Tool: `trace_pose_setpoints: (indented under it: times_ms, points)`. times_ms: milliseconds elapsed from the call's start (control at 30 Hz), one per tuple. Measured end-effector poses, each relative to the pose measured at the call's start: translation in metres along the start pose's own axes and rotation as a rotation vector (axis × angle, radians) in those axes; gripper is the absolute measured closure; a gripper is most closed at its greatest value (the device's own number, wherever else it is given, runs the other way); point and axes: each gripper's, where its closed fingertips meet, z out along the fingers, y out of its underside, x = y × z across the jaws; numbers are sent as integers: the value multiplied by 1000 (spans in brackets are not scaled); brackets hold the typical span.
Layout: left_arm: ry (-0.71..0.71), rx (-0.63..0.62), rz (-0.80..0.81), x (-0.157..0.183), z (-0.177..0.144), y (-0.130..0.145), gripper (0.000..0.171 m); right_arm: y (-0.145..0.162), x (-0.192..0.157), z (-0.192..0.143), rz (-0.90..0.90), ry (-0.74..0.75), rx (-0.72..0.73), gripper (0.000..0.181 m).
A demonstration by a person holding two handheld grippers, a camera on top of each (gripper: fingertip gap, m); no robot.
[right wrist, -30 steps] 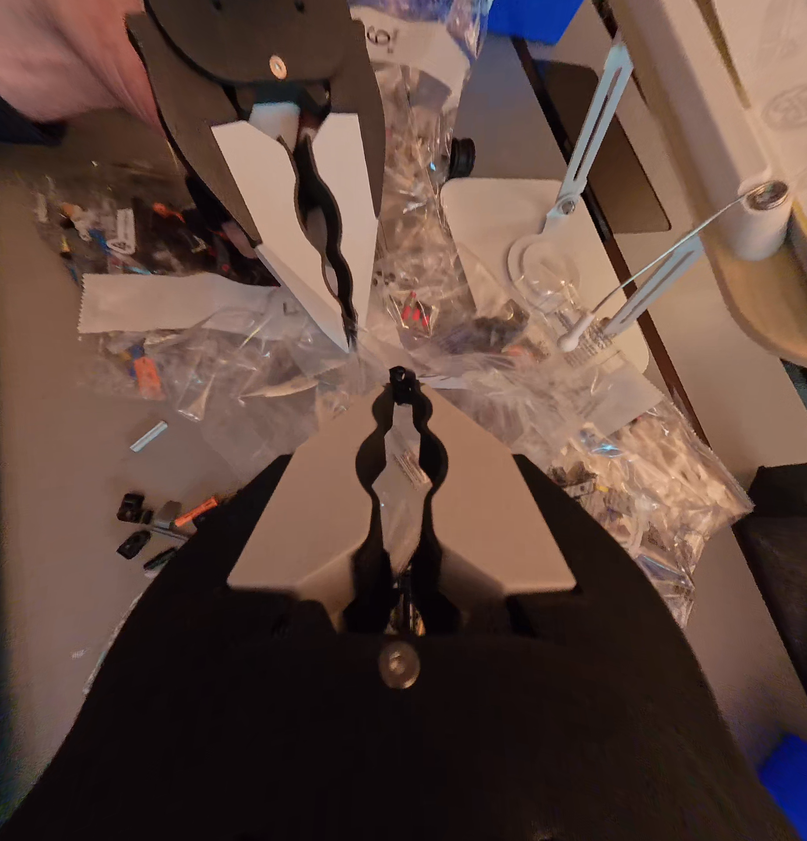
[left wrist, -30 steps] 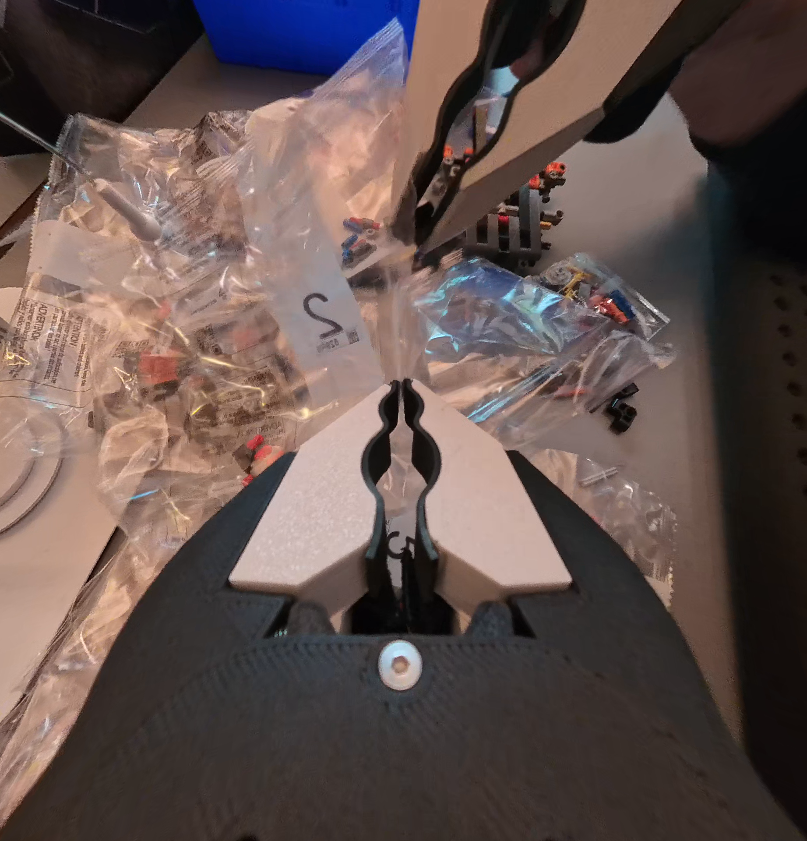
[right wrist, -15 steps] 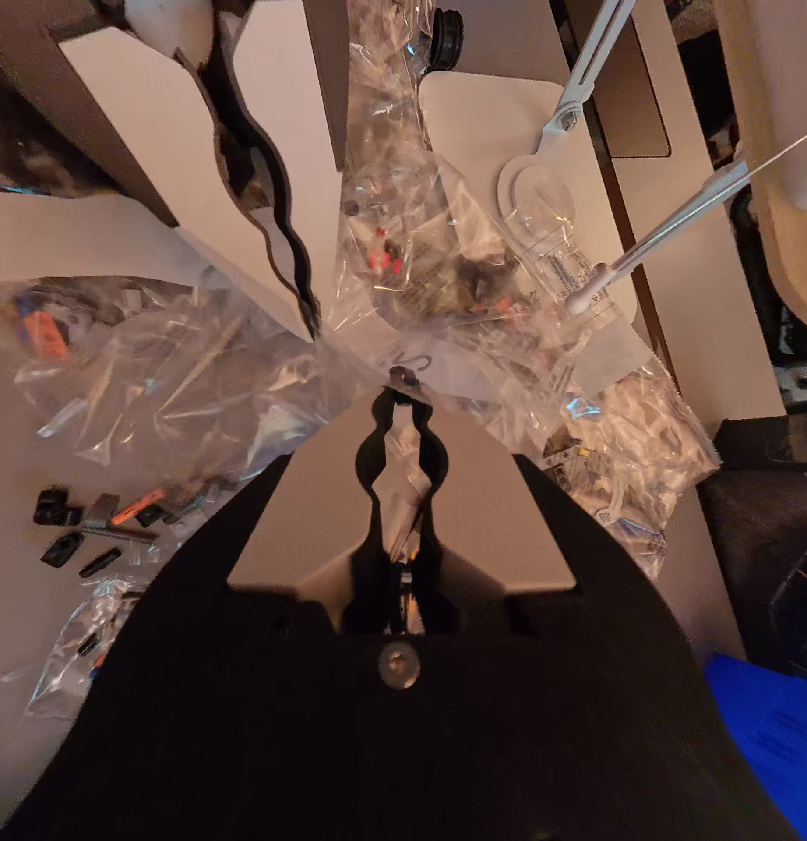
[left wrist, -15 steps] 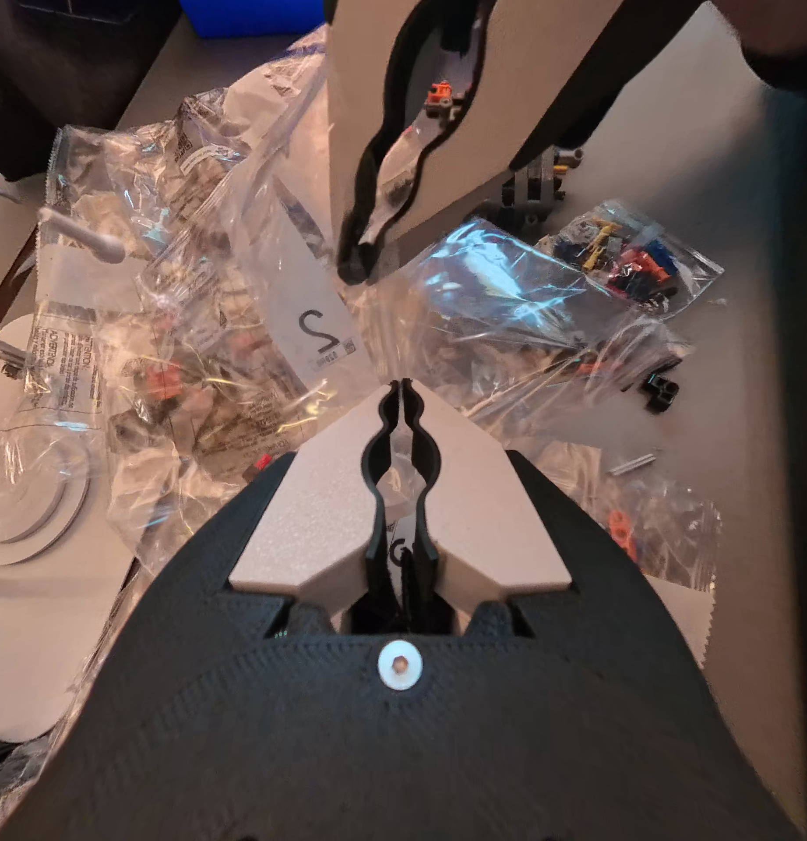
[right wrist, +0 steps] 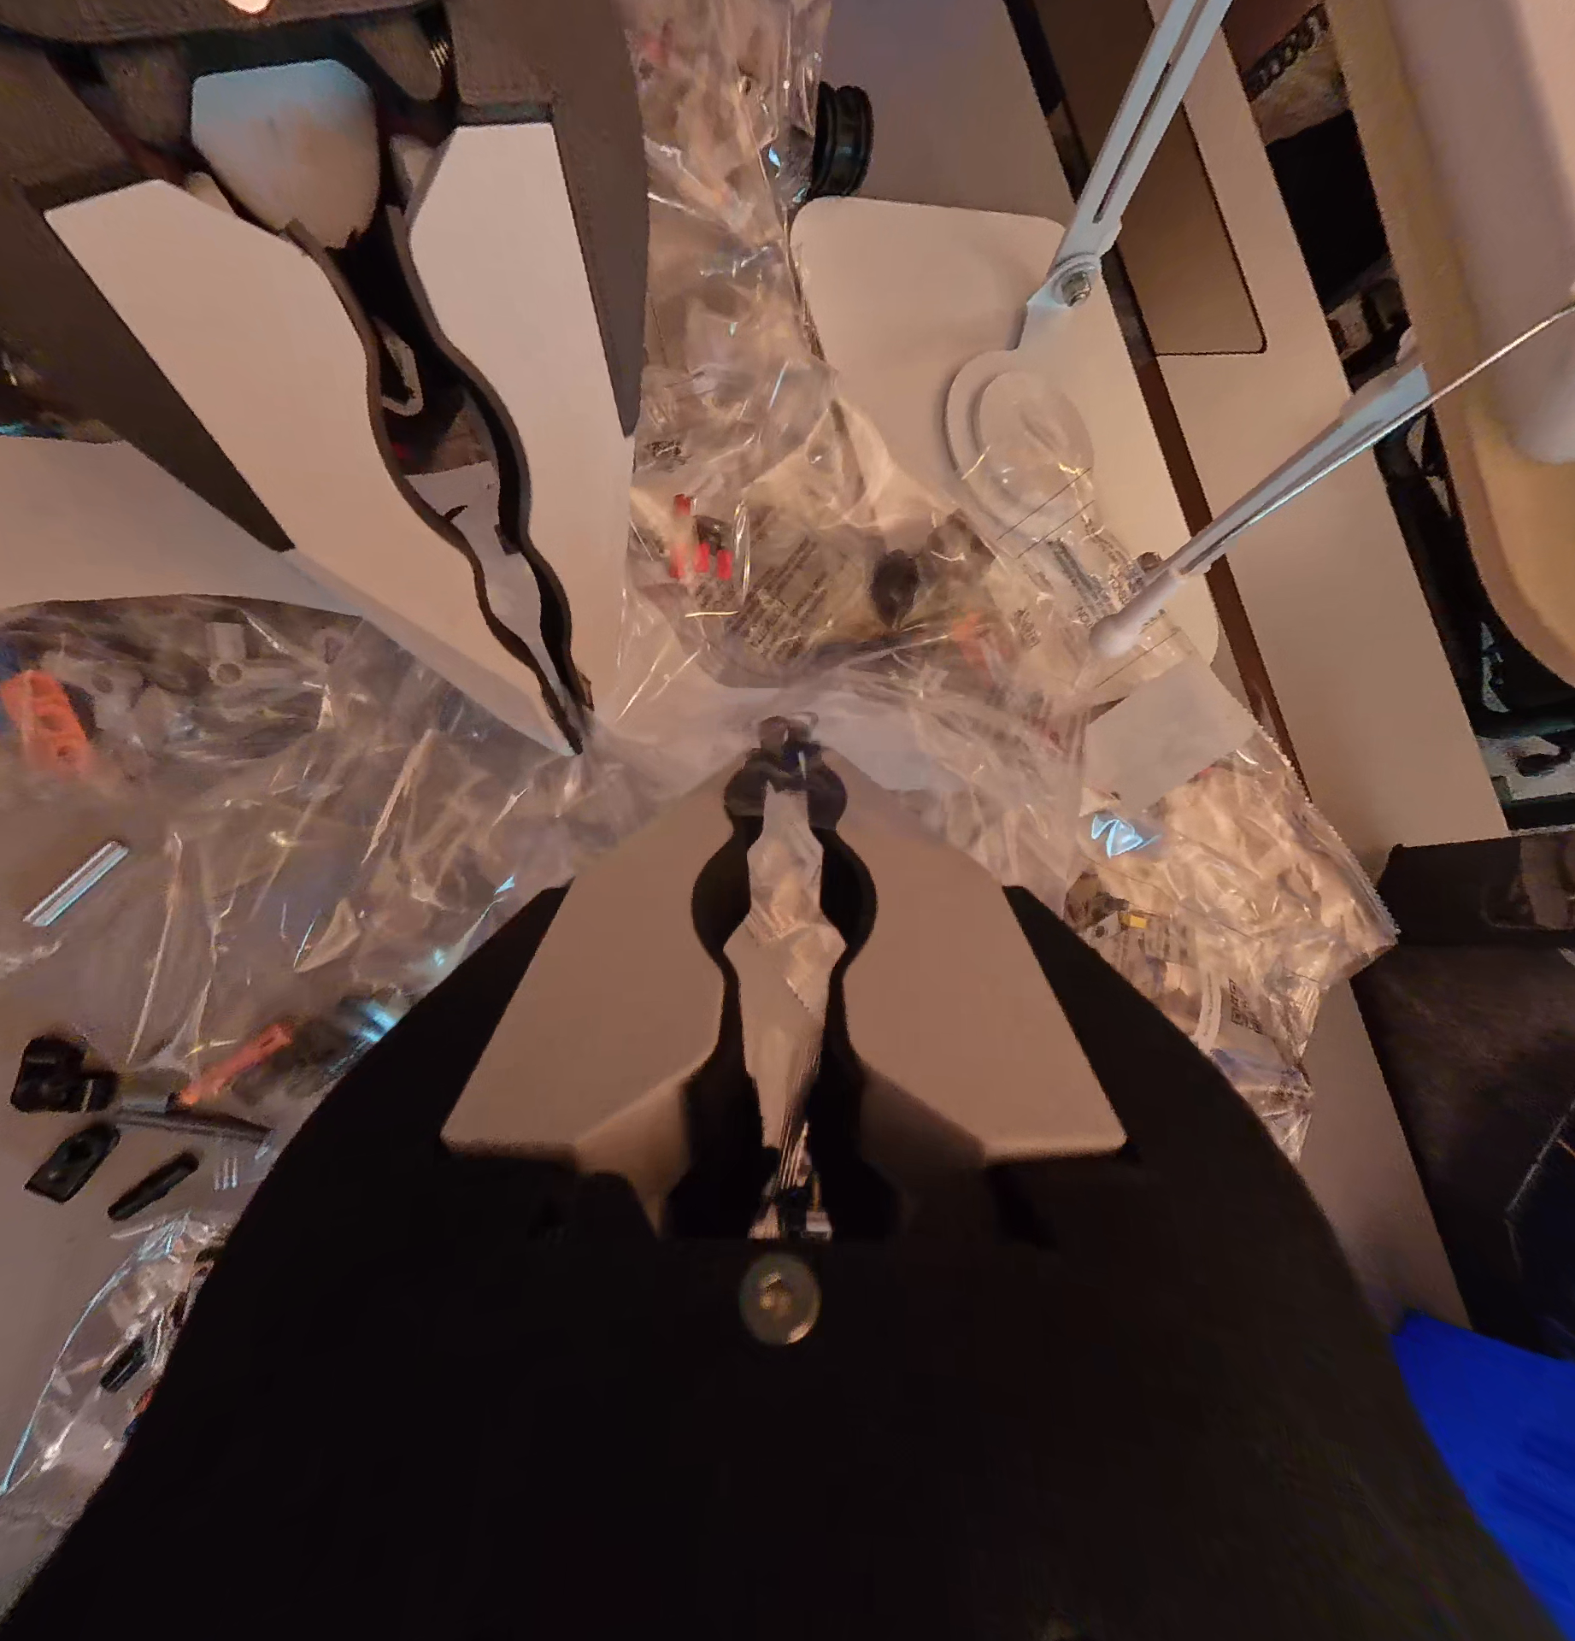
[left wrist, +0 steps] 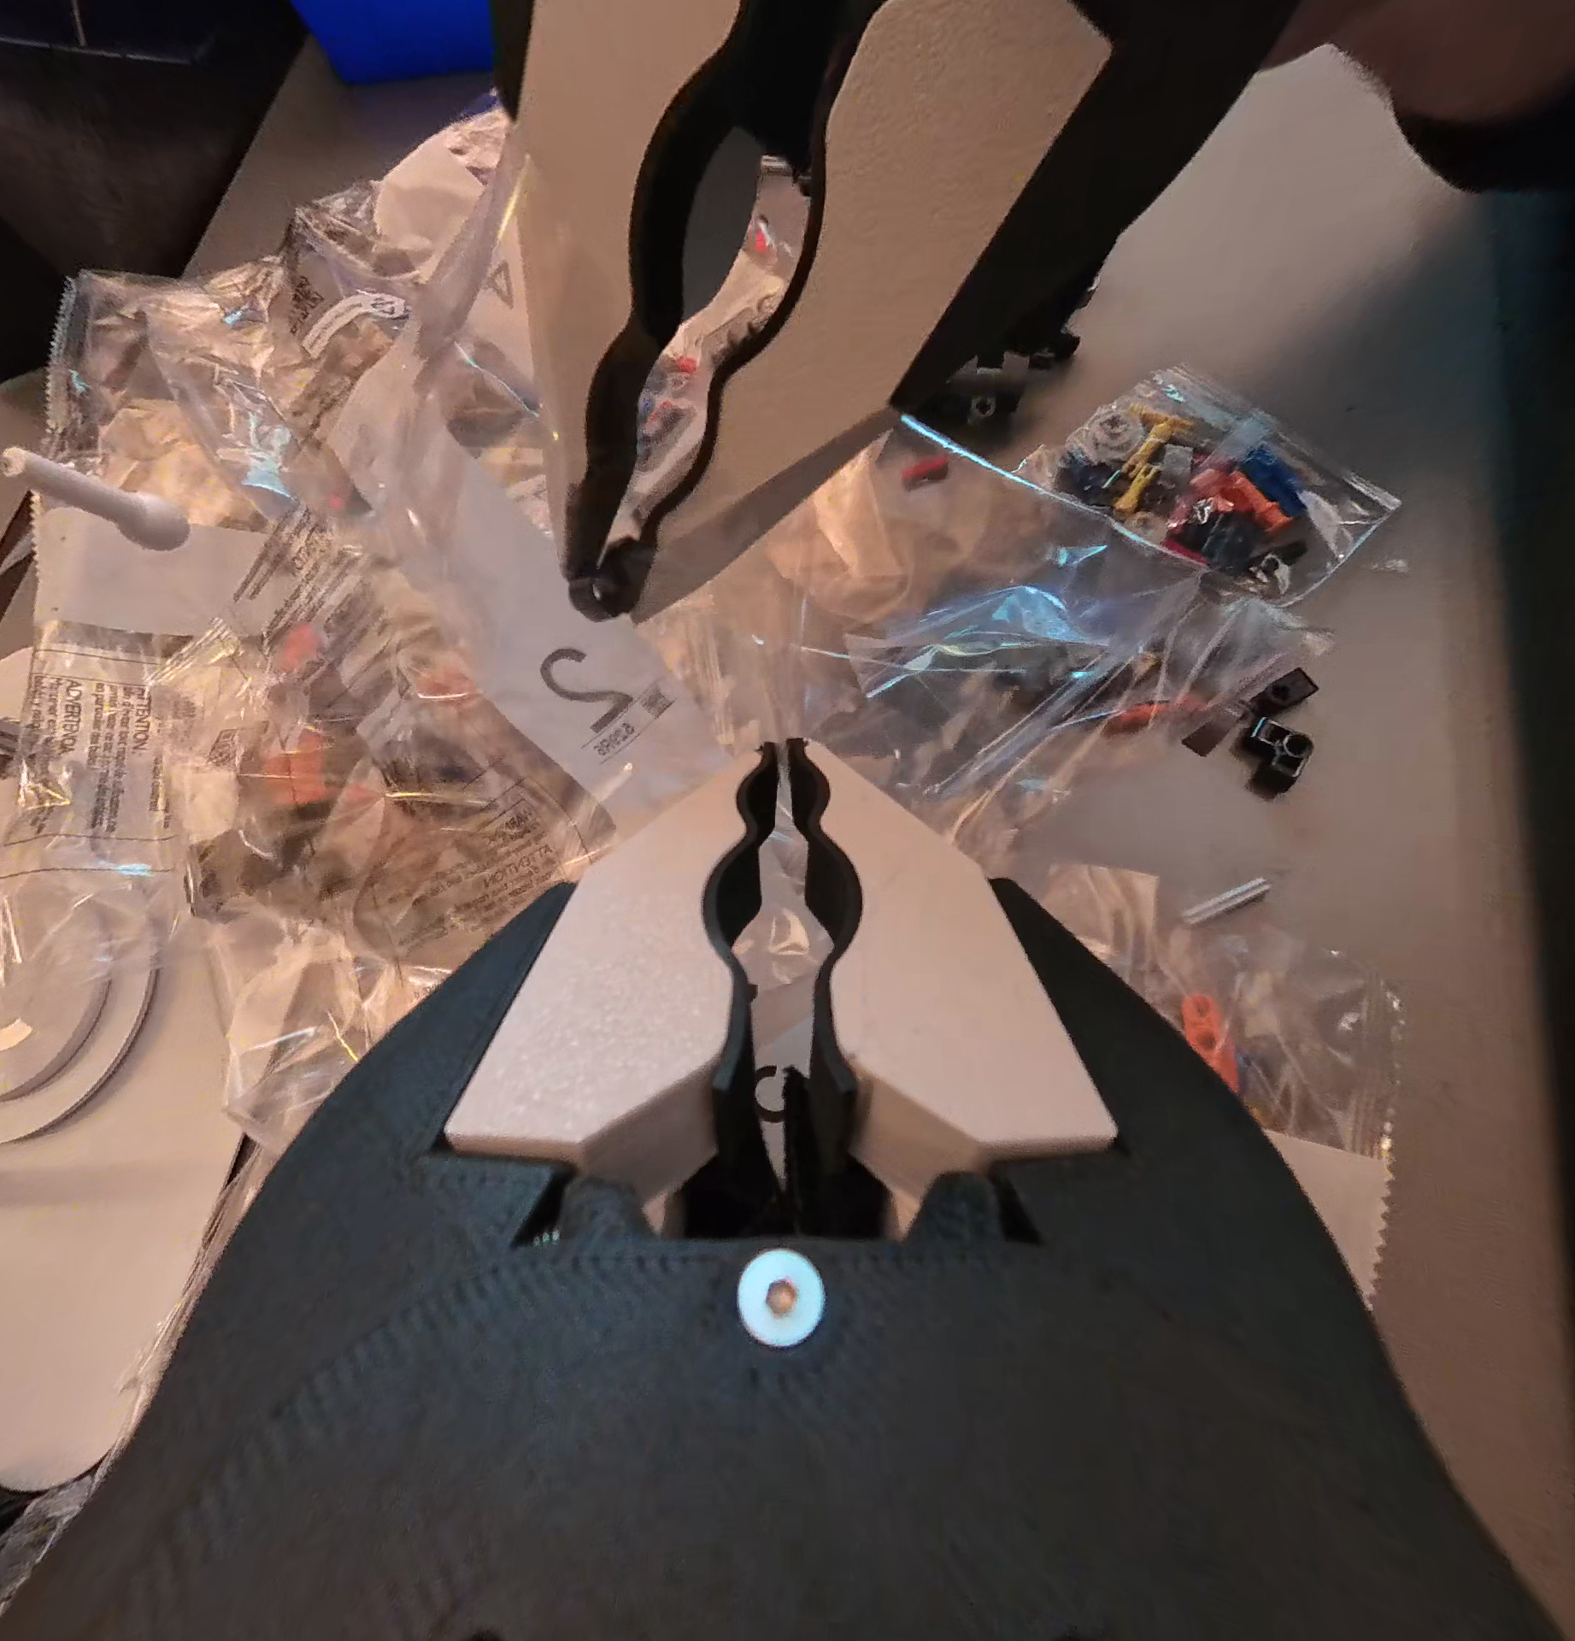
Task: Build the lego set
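- Counting two claws: left claw [left wrist: 784,749] and right claw [right wrist: 788,737] both pinched on one clear plastic bag [left wrist: 588,701], stretched between them above the surface [left wrist: 1476,888].
- Bag's long axis can't be made out.

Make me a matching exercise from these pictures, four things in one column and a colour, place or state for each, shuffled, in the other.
Things:
1. left gripper
2. small bag
3. loose bricks
4. short rod

Descriptions:
A. grey, lying alone on the table
B. holds yellow, red and blue pieces
C. shut on the clear bag
D. black, out of any bag, beside the crumpled plastic

Pairs: 1-C, 2-B, 3-D, 4-A
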Motion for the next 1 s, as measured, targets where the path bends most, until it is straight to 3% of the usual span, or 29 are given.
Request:
trace_pose_setpoints:
  times_ms: [433,1000]
  points:
    - [25,47,-53,-2,-7,-5,171,-4,6,-12,45,-23,67,164]
    - [54,67,-87,-1,-10,-6,171,-2,-25,-23,-115,-154,63,157]
